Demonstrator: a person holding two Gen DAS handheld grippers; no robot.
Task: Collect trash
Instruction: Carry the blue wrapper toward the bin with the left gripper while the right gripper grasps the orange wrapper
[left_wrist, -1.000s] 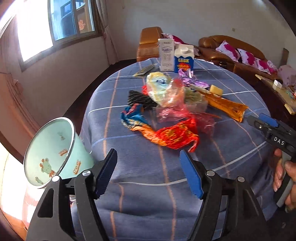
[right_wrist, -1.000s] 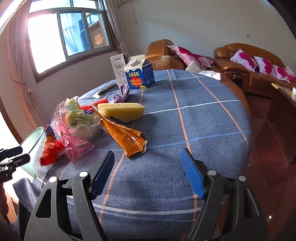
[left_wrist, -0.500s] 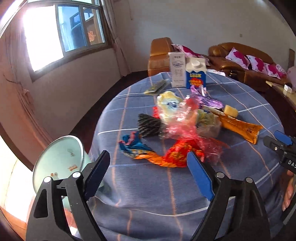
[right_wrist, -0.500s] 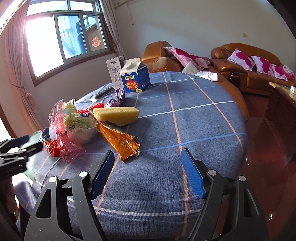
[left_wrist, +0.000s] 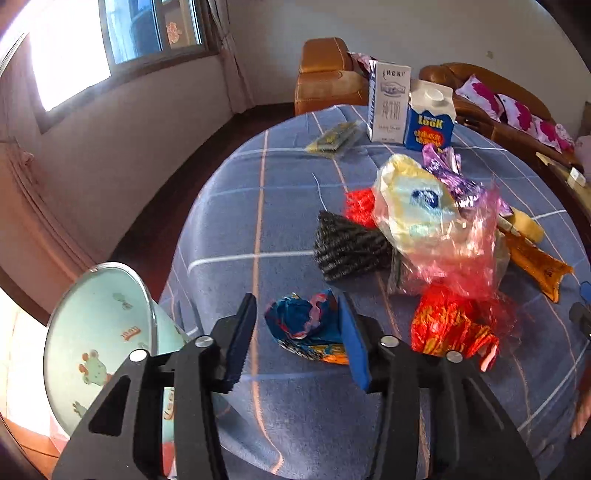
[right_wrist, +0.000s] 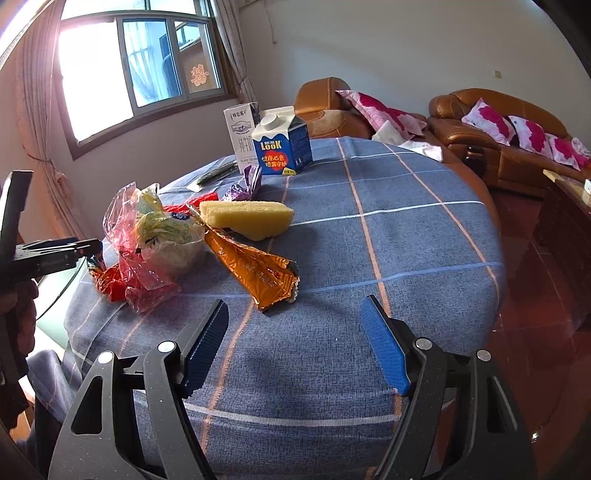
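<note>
L gripper (left_wrist: 297, 332) moved in, jaws closing round blue wrapper (left_wrist: 306, 325); R gripper (right_wrist: 295, 347) open.

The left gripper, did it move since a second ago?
Yes. The left gripper went forward over the table to the blue wrapper, which sits between its jaws. They have just been closing, not yet pressing it.

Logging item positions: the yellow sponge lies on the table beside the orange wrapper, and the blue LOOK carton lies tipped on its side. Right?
Not quite. The blue LOOK carton stands upright, as the right wrist view shows. The yellow sponge does lie on the table beside the orange wrapper.
</note>
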